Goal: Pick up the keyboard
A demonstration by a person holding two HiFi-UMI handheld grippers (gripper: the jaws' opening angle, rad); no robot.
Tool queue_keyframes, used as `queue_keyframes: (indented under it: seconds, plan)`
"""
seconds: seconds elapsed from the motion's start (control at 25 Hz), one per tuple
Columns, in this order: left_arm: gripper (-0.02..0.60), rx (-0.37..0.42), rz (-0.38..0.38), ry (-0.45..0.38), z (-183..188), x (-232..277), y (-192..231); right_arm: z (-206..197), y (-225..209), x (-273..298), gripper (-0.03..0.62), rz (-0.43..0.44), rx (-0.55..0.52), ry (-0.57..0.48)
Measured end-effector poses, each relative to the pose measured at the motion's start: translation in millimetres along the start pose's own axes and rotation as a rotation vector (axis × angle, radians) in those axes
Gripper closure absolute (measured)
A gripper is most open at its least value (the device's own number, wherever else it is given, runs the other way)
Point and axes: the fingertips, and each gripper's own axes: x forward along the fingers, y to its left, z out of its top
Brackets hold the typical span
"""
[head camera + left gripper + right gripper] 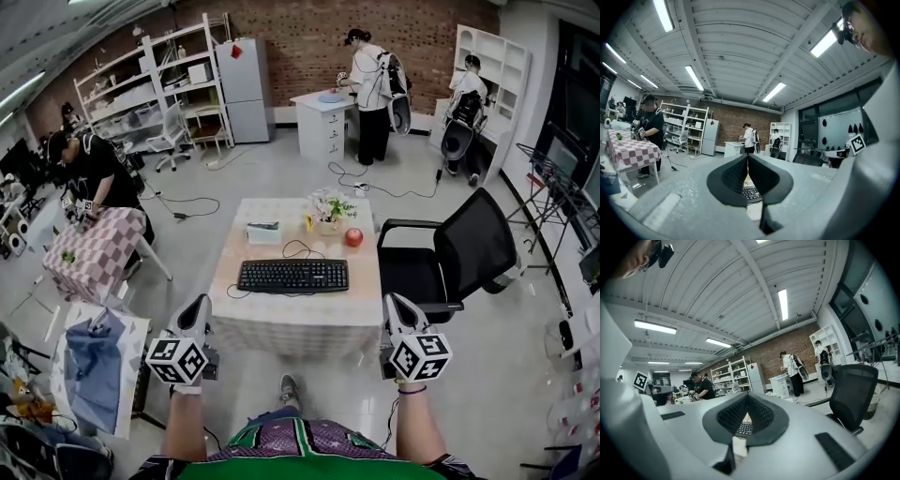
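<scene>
A low square table draped in a pale peach cloth point(300, 323) stands in the middle of the grey floor. A black mesh-backed office chair with armrests point(469, 248) sits just beside its right edge. The flat black computer keyboard point(292, 276) lies on the tabletop near the front edge, lengthwise across it, with its thin black cable point(298, 249) looping behind it. The left gripper point(199, 306) and the right gripper point(398, 306) hover in front of the table's near corners, apart from the keyboard and pointing level towards it. In each gripper view the jaws are pressed together with nothing between them, and the keyboard point(752, 193) point(744, 429) shows beyond and below the tips. Behind the keyboard rest a white rectangular tissue box point(263, 232), a small pot of pale flowers point(328, 214) and a round red apple point(353, 237).
</scene>
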Motion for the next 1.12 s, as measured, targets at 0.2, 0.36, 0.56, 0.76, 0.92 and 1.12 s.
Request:
queue_keyframes:
  seconds: [0.2,0.36,0.56,0.76,0.92,1.12]
  plan:
    - [0.563,-0.015,0.007,0.011,-11.0,30.9,15.1,-13.1,-8.8,27.8,0.594,-0.005,-0.028,0.05]
    - [0.563,-0.027,-0.009,0.009,-13.0,67.4,32.9,-4.1,-12.5,59.2,0.594,-0.02,-0.082,0.07]
    - [0.561,0.009,-0.021,0.01,-10.4,110.3,59.3,14.1,-9.9,101.4,0.594,-0.031,-0.128,0.072]
    - [0.561,-0.006,-0.05,0.024,-7.7,154.3,90.4,30.7,0.3,156.1,0.594,-0.017,-0.148,0.057]
    - [0.558,-0.037,-0.096,0.006,2.3,182.9,109.5,41.1,4.5,187.1,0.59,-0.022,-0.145,0.025]
    - [0.36,-0.06,-0.147,0.006,9.0,208.1,117.5,40.7,5.2,210.3,0.391,-0.004,-0.112,0.039]
